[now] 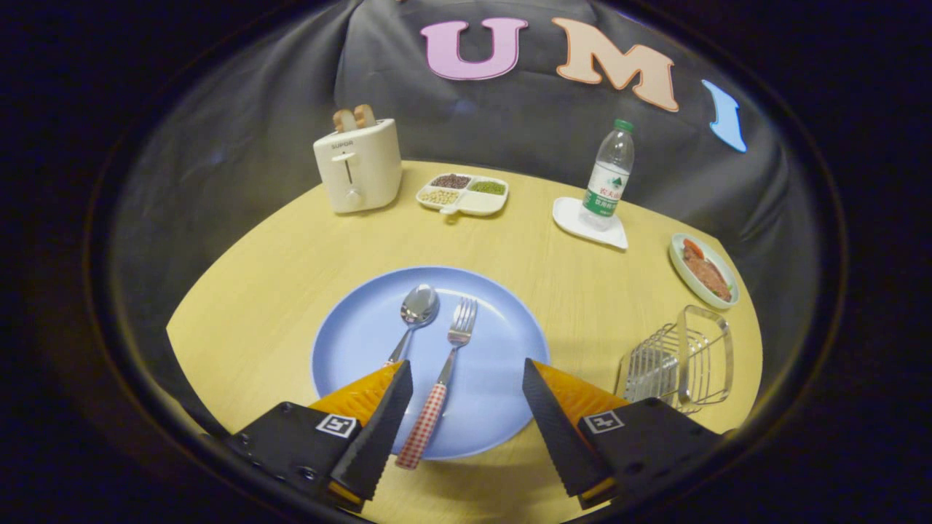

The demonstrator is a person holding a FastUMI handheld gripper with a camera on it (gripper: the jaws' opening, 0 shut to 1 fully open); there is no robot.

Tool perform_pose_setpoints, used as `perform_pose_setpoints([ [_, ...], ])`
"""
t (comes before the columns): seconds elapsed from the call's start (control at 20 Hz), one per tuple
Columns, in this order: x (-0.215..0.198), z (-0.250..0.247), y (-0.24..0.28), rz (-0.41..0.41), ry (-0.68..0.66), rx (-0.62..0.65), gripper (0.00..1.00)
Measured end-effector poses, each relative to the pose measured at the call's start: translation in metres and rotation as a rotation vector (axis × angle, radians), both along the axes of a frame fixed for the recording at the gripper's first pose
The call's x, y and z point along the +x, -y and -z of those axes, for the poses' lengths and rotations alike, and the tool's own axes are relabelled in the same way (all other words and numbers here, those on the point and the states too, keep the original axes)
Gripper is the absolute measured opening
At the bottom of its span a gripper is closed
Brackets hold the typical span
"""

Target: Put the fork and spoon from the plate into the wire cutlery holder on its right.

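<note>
Gripper view: the claw (467,407) hangs over the near part of a blue plate (502,407) on the yellow surface (291,247).
Risk, fork: the fork (441,382) lies between the fingers but closer to the left one, so a closing pinch could push its checked handle sideways or tip it off the plate's near rim, which the handle end overhangs.
Risk, spoon: the spoon (413,316) lies just beside the fork, its handle running under the left finger; a descent here could trap both pieces or knock the spoon aside.
Risk, holder: the wire cutlery holder (681,360) stands off the plate to the claw's right, its wires close-set; a tilted fork could likely catch on the rim instead of dropping in.
Claw state: spread wide, pinching nothing; whether the left finger touches the spoon handle cannot be told.
Task things: fork and spoon both on the plate, heads pointing away from the claw; the holder looks empty.
Beyond the claw: a toaster (358,166), a divided snack tray (463,193), a water bottle (609,178), and a small dish of food (703,271).
</note>
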State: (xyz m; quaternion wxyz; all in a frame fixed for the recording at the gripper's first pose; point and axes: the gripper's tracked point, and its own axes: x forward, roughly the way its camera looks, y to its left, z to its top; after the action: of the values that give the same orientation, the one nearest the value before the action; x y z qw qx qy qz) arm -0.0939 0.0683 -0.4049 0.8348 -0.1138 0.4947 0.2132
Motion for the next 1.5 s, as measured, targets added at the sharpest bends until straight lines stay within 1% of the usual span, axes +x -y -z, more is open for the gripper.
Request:
perform_pose_setpoints([
  [0.15,-0.008,0.010,-0.003,-0.008,-0.053,-0.003,0.78],
  [0.4,-0.016,0.017,-0.005,-0.033,-0.084,-0.026,0.58],
  [0.65,-0.019,0.020,0.000,-0.035,-0.101,-0.051,0.24],
  [0.7,-0.021,0.020,-0.001,-0.036,-0.116,-0.048,0.22],
  [0.8,-0.018,0.024,0.003,-0.024,-0.109,-0.065,0.22],
  [0.95,-0.021,0.017,0.004,-0.020,-0.133,-0.065,0.14],
  [1.1,-0.017,0.006,0.008,-0.033,-0.124,-0.076,0.14],
  [1.5,0.003,-0.036,0.016,-0.036,-0.118,-0.048,0.14],
])
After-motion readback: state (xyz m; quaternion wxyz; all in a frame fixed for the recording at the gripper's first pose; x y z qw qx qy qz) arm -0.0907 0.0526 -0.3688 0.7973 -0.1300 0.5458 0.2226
